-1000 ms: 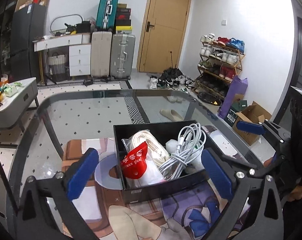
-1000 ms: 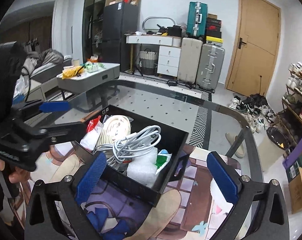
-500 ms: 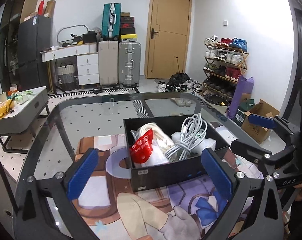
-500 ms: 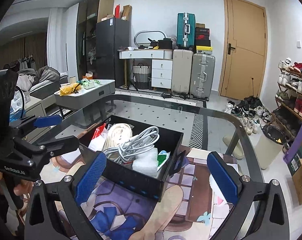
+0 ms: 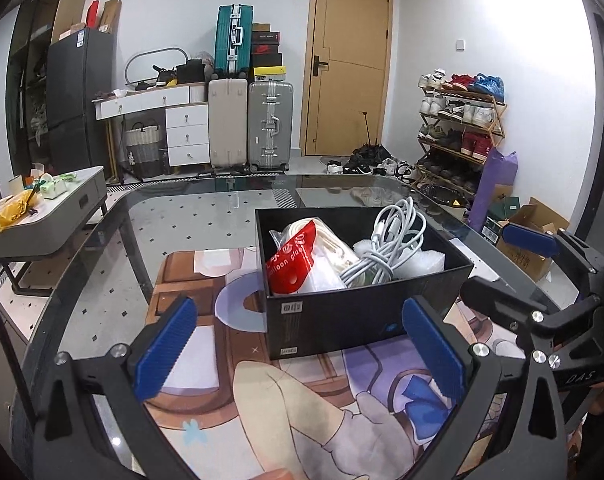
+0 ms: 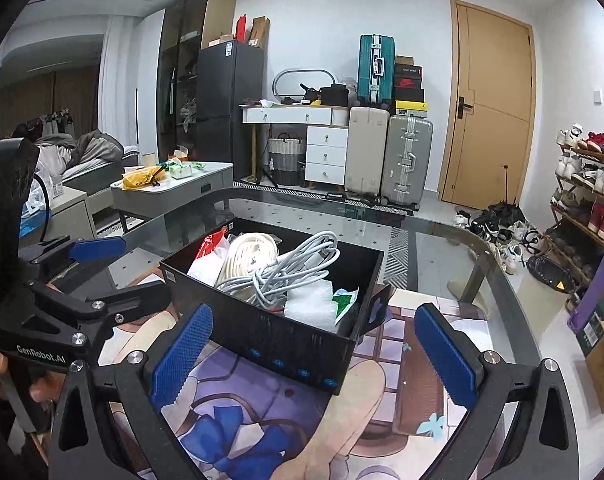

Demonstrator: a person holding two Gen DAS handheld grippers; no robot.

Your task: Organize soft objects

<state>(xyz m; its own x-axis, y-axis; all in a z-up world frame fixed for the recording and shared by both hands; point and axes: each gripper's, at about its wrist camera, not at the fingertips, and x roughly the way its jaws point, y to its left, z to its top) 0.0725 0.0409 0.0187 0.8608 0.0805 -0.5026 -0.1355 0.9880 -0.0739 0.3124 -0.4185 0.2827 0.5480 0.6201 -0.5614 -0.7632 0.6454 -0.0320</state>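
Observation:
A black box (image 5: 366, 312) stands on a printed mat (image 5: 293, 392) on the glass table. It holds a red and white bag (image 5: 293, 264), a cream rope coil (image 5: 334, 246), a grey-white cable bundle (image 5: 386, 240) and bubble wrap (image 5: 418, 258). My left gripper (image 5: 297, 350) is open and empty, in front of the box. My right gripper (image 6: 314, 354) is open and empty, in front of the box (image 6: 277, 340) from the other side. The right wrist view shows the cable bundle (image 6: 289, 268), rope coil (image 6: 245, 252), bubble wrap (image 6: 310, 308) and a green and white packet (image 6: 344, 300).
The glass table's edge (image 5: 342, 180) curves behind the box. A grey side table (image 5: 49, 216) with clutter stands at the left. Suitcases (image 5: 249, 124), a drawer unit and a door line the far wall. A shoe rack (image 5: 458, 128) and cardboard boxes stand at the right.
Both grippers have drawn back and risen from the box, which now looks smaller and farther off. The box and its contents have not moved. Both grippers stay open.

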